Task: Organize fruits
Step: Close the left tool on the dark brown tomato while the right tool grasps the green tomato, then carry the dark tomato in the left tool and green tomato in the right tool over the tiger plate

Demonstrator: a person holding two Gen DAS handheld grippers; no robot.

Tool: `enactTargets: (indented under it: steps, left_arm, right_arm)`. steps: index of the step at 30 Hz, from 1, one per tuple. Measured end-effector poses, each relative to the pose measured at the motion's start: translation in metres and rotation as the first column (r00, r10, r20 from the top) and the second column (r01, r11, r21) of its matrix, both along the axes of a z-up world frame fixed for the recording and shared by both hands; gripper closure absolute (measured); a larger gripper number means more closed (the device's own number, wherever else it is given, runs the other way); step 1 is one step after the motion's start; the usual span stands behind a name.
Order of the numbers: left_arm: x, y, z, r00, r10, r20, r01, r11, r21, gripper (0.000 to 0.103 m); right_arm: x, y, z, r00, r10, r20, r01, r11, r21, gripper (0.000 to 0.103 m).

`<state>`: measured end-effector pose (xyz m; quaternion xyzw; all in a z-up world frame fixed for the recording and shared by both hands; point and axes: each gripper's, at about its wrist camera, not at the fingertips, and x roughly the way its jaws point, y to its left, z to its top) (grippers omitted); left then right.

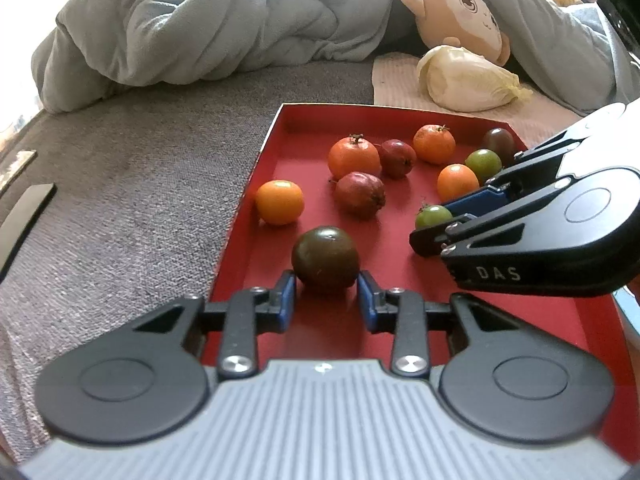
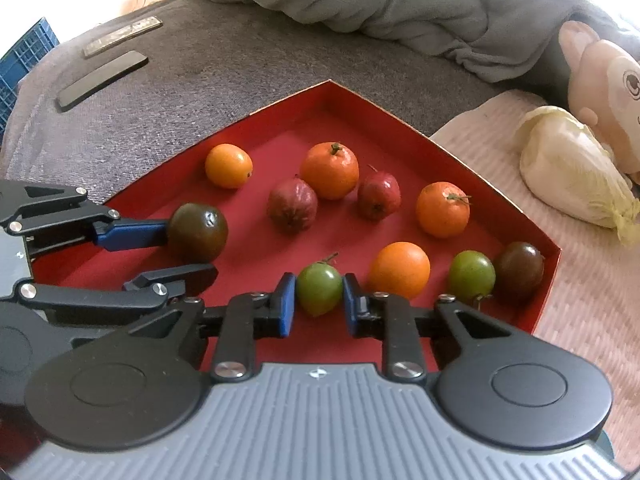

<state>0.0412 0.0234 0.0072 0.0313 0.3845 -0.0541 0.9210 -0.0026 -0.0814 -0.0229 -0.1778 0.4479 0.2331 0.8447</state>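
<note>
A red tray (image 1: 280,160) lies on a grey fabric surface and holds several small fruits. My left gripper (image 1: 326,284) is at the tray's near left, its blue pads touching both sides of a dark brown-green tomato (image 1: 325,258), which rests on the tray floor. My right gripper (image 2: 319,298) is shut on a small green tomato (image 2: 319,288) with a stem, also seen in the left wrist view (image 1: 432,216). Loose in the tray are orange fruits (image 2: 330,170), dark red fruits (image 2: 292,205), a second green tomato (image 2: 471,276) and a second dark tomato (image 2: 519,266).
A grey blanket (image 1: 192,28) is heaped behind the tray. A plush monkey (image 1: 460,12) and a pale cabbage (image 1: 468,80) lie on a light cloth (image 2: 592,296) to the right. A flat black object (image 2: 102,80) lies on the grey surface to the left.
</note>
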Motion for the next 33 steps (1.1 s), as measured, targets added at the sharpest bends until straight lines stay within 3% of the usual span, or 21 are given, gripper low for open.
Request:
enactTargets:
  steps: [7,10,15,17,33]
  left_arm:
    - [0.000,0.000,0.000,1.000,0.002,-0.003,-0.002,1.000,-0.006,0.065]
    - [0.000,-0.001,0.000,1.000,-0.003,-0.008,0.003,1.000,-0.015,0.053]
    - [0.001,-0.001,0.000,1.000,0.006,-0.015,-0.007,1.000,-0.016,0.045]
    - [0.002,0.000,0.000,1.000,0.019,-0.022,-0.019,1.000,-0.021,0.035]
    - [0.006,0.013,0.005,0.998,0.051,-0.037,-0.054,0.994,-0.095,0.035]
  right_arm:
    - [-0.003,-0.010,0.007,1.000,-0.024,0.000,0.024,0.999,0.023,0.074]
    - [-0.005,-0.014,0.014,0.999,-0.032,0.000,0.032,0.999,0.044,0.074]
    - [-0.012,-0.016,0.026,1.000,-0.021,0.005,0.020,0.997,0.074,0.074]
    - [-0.015,-0.017,0.029,1.000,-0.017,0.008,0.017,0.997,0.080,0.074]
    - [-0.021,-0.029,0.044,1.000,-0.007,0.017,0.005,0.994,0.107,0.074]
